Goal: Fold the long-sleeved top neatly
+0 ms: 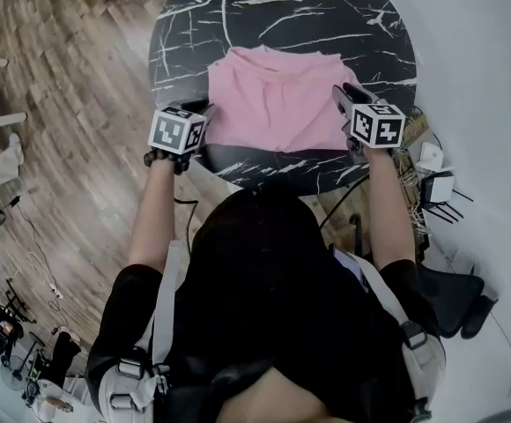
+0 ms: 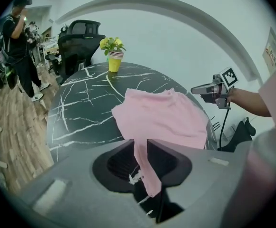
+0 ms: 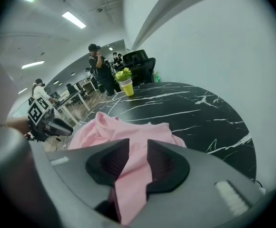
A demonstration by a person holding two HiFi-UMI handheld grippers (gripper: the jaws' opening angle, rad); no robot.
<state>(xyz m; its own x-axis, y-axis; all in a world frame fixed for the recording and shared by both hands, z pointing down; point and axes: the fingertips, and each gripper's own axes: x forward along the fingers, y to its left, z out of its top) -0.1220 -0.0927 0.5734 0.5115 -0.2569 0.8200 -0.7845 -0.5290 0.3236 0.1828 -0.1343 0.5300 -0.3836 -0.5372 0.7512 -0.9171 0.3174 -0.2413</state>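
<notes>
Pinching near corners of pink long-sleeved top with left gripper and right gripper; lay spread toward far edge of black marbled table.

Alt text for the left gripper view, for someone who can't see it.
The left gripper pinches an edge of a pink long-sleeved top lying on a round black marble table. A yellow flower pot stands at the far edge, and the right gripper is at right.
</notes>
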